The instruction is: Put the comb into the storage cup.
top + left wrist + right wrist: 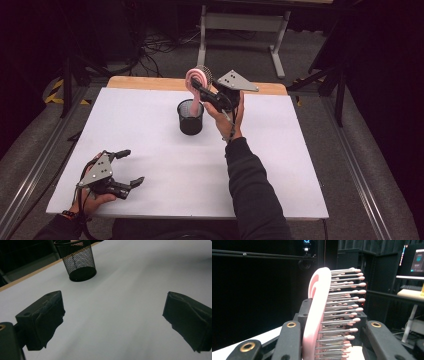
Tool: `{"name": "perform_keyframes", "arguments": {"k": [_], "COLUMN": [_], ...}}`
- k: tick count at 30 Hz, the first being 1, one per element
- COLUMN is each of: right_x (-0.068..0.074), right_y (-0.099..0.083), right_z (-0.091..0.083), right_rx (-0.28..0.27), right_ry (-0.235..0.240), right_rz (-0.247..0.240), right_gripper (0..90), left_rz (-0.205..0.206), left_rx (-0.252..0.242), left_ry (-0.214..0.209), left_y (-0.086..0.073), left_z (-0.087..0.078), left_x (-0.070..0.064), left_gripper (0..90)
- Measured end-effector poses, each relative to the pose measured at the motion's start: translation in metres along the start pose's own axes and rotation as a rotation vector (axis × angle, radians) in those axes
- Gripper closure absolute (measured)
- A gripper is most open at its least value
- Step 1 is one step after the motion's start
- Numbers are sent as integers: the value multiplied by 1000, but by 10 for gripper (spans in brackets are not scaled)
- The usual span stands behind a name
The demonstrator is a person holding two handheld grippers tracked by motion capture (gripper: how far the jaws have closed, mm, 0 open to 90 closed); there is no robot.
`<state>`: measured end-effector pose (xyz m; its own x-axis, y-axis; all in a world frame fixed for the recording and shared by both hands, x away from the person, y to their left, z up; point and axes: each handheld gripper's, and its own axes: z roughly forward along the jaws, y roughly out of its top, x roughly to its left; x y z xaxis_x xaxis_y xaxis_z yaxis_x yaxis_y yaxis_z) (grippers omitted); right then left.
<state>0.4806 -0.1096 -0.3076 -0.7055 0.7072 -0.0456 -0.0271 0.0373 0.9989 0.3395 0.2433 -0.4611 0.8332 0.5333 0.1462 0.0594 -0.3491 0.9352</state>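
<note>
Fingers (292, 340) around pink hairbrush (319, 312), over cup (190, 117)

No legible text, label, brand or number can be made out anywhere. A lit monitor screen (417, 261) is seen at the far right of the right gripper view, but its content is too blurred to be read.
</note>
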Motion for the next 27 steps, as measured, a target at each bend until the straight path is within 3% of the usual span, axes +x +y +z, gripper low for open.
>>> {"name": "perform_keyframes", "arguments": {"k": [15,27], "right_x": [-1,0], "right_y": [-41,-57], "right_z": [9,10], "right_rx": [63,75], "right_ry": [4,24], "right_rz": [71,111], "right_gripper": [633,630], "left_rz": [-3,2], "left_rx": [-2,-2], "left_ry": [15,12], "left_y": [0,1], "left_z": [-1,0], "left_x": [0,-1], "left_gripper": [43,41]}}
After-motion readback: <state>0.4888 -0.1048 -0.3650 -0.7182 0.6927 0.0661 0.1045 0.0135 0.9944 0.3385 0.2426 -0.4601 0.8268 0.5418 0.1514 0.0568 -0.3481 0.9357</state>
